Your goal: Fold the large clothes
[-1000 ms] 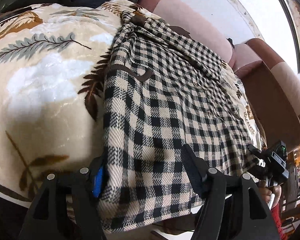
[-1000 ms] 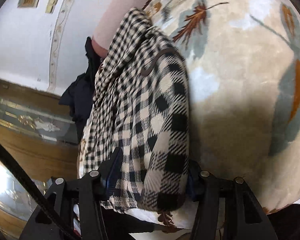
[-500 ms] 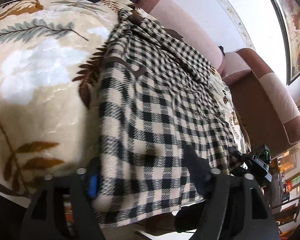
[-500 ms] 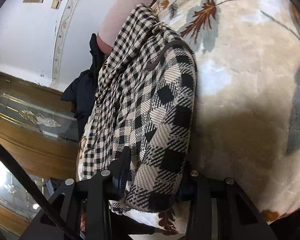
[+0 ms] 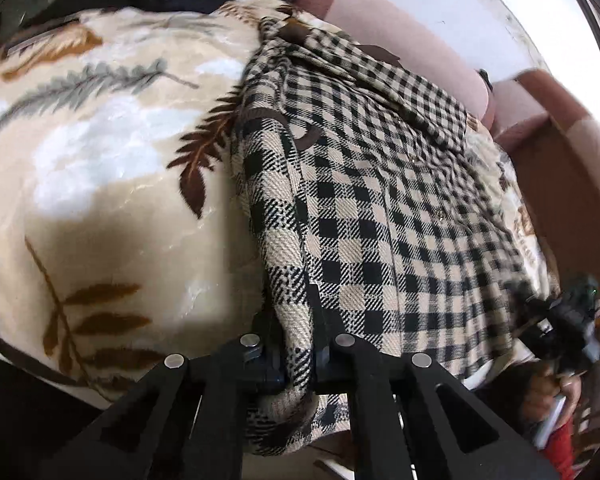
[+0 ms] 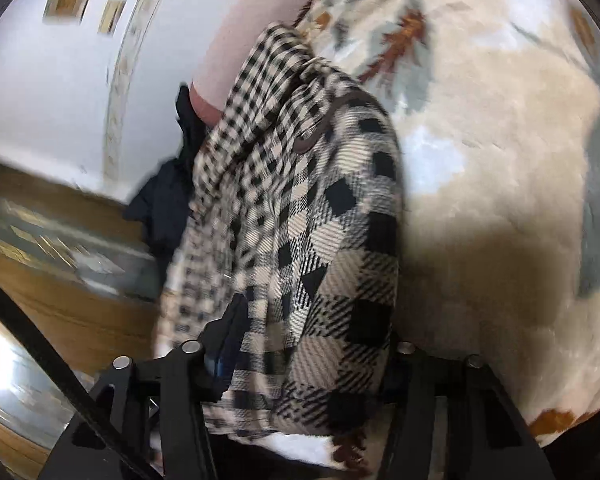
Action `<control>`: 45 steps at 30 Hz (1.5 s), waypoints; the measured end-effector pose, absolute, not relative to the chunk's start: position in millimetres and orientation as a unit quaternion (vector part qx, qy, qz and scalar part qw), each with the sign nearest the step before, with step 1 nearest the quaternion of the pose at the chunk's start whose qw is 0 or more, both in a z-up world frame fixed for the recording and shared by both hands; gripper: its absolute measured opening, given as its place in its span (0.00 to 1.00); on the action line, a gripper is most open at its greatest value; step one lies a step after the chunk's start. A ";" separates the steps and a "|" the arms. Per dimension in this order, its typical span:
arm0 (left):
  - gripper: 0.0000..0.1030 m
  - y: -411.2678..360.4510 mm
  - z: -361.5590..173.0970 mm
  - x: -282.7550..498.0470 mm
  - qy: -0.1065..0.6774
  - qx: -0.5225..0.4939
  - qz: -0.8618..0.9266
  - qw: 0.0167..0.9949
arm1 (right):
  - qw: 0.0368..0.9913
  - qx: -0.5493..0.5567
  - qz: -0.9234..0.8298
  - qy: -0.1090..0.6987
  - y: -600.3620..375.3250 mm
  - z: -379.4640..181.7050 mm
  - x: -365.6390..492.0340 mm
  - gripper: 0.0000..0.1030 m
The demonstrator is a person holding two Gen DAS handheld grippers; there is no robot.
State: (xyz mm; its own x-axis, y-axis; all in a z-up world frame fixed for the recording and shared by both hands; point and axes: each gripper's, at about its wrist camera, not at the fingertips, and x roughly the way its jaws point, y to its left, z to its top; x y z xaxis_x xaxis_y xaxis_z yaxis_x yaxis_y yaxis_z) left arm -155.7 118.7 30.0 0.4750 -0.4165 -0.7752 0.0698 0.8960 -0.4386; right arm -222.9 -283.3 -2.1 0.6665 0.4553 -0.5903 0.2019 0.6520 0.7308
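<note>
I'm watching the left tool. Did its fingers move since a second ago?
Yes. The left tool closed: its fingers came together, pinching the checked garment's edge over the leaf blanket.

Coarse woven checked shirt [image 5: 380, 208] on plush, faintly glossy fleece blanket [image 5: 100, 184]

Left matte-black two-finger gripper [image 5: 292, 344]: flat angular plastic linkage arms with triangular cut-outs, four round silver screw heads across the top of the arms, a sliver of blue at the inner face of one finger pad.

Right matte-black two-finger gripper [image 6: 304, 344]: same black linkage build, four silver screw heads, blue strip on the inner side of its one visible finger [image 6: 230, 332]. A thick black cable [image 6: 52, 356] crosses the lower corner of the right wrist view.

From the left wrist view, the far gripper shows a small green light; the bare-skinned hand [image 5: 548, 392] beneath it has a red sleeve [image 5: 560, 448] below.
</note>
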 end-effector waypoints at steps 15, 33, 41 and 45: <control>0.06 140.2 73.2 -219.6 0.470 -0.196 -0.183 0.841 | 0.833 0.368 0.116 0.396 -284.9 39.2 -292.8 0.11; 0.06 136.3 117.7 -130.4 0.438 -0.203 -0.194 0.854 | 0.885 0.248 0.122 0.373 -268.4 120.7 -183.9 0.11; 0.06 124.6 142.7 -8.1 0.413 -0.199 -0.148 0.876 | 0.899 0.238 0.084 0.359 -272.3 142.4 -86.9 0.11; 0.06 125.2 140.6 50.5 0.410 -0.207 -0.125 0.879 | 0.901 0.243 0.049 0.357 -286.2 135.6 -31.1 0.11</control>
State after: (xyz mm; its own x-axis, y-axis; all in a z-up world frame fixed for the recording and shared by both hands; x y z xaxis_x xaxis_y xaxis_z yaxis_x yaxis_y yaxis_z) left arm 50.5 125.2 140.6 0.6318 -0.3899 -0.6699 0.0502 0.8830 -0.4666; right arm -31.1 -286.2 135.6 0.7408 0.2620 -0.6185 0.0848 0.8769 0.4731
